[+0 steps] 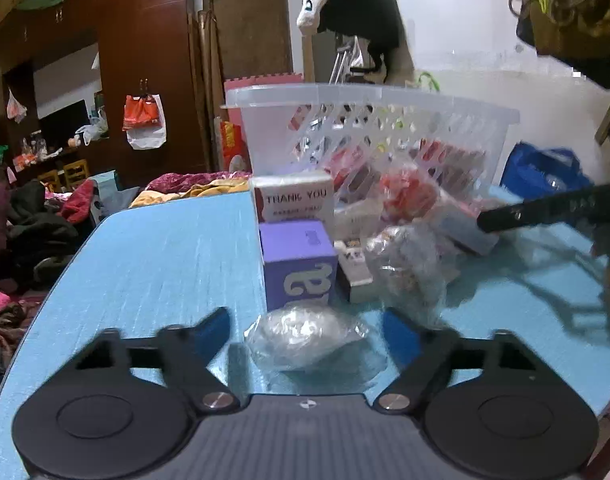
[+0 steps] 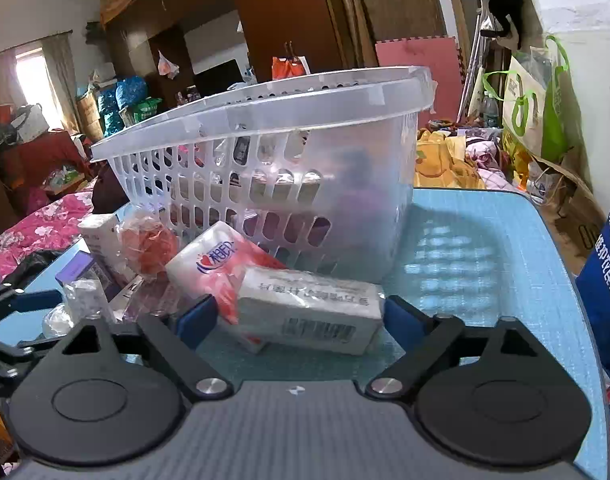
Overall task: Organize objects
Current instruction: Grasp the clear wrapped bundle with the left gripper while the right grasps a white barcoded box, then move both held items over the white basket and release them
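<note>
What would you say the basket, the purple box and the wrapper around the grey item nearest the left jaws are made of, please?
The basket looks like translucent, frosted plastic: its slotted walls let blurred shapes show through. The purple box seems matte printed cardboard, with crisp folded edges and flat faces. The wrapper appears to be thin clear plastic film, crinkled and glinting; what is inside I cannot tell.

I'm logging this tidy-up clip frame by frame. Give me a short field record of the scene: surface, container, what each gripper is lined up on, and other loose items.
surface: light blue table
container: clear plastic basket, standing on the table behind the loose items
left gripper: jaws either side of a clear plastic-wrapped bundle, a gap on each side
right gripper: jaws flank a white barcoded box; contact unclear
other items: purple box, tissue pack
</note>
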The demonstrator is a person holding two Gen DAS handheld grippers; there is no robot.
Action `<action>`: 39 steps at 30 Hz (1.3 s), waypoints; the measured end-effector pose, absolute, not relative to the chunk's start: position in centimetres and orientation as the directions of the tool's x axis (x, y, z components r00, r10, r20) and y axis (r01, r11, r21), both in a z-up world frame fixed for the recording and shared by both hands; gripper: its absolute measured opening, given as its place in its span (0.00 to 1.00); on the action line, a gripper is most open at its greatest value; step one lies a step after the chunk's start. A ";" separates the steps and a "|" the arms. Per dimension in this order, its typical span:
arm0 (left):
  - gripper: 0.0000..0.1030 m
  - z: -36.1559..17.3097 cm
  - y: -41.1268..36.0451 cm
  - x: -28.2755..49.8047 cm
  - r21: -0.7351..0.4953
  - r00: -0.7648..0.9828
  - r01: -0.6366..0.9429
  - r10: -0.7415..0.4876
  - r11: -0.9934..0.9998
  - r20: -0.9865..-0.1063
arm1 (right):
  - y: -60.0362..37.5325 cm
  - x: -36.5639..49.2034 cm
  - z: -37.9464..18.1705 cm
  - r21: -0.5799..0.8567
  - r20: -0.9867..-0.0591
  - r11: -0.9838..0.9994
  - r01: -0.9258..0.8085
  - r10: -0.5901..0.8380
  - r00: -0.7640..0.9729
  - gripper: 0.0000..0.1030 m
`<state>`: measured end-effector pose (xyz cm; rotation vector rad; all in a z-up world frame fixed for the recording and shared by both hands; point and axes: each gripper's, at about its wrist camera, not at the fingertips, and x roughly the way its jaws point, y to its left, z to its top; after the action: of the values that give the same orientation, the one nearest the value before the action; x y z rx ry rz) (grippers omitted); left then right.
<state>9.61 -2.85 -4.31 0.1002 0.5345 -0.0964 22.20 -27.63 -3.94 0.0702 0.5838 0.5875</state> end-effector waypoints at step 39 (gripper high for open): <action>0.72 7.6 -3.9 27.0 -0.175 0.859 0.142 -0.209 0.974 -0.467 | -21.5 27.1 7.6 -0.037 -0.348 0.858 -0.512 0.469 0.812 0.99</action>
<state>26.95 -3.93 7.64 -0.1362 0.5050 -0.1847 27.14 -21.54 7.57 -0.1310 0.3369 0.5253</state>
